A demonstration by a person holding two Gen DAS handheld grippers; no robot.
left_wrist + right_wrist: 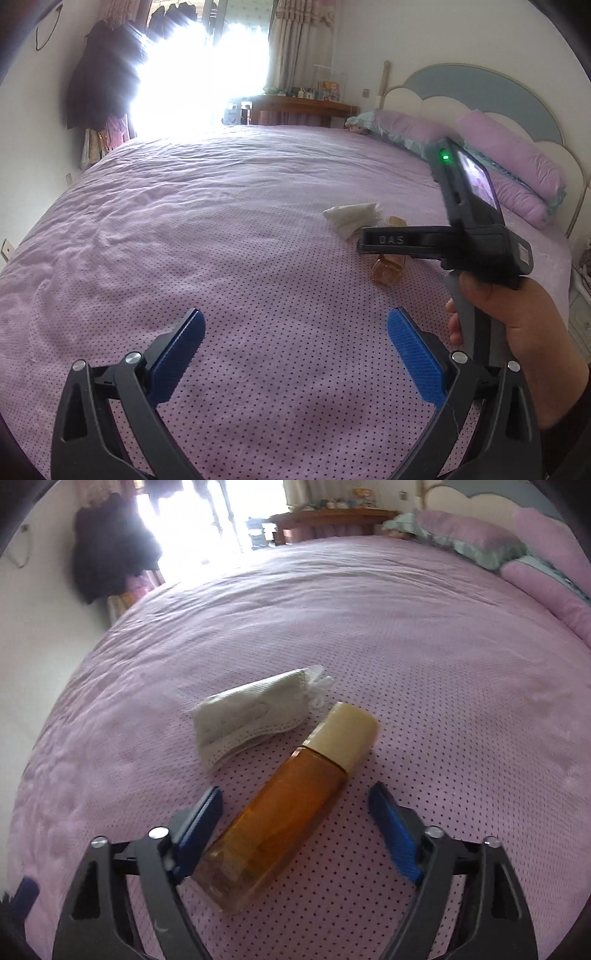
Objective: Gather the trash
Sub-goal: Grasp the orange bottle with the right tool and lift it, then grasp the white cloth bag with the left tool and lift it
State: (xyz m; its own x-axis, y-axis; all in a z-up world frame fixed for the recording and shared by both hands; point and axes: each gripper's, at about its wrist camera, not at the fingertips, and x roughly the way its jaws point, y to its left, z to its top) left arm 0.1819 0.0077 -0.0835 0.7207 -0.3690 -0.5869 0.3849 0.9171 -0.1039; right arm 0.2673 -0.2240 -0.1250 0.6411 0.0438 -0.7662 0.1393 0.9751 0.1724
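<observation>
I'm looking at a bed with a lilac dotted sheet [424, 672]. An amber rectangular plastic bottle with a cream cap [280, 812] is lying flat on it, cap pointing away from me. A folded white face mask [251, 716] is lying just beside it, to the left of the cap. My right gripper [295, 827] is straddling the bottle's base end: jaws partly spread, left pad at the bottle's edge, right pad clear of it. My left gripper [295, 347] is hovering over bare sheet, jaws wide, nothing between them.
</observation>
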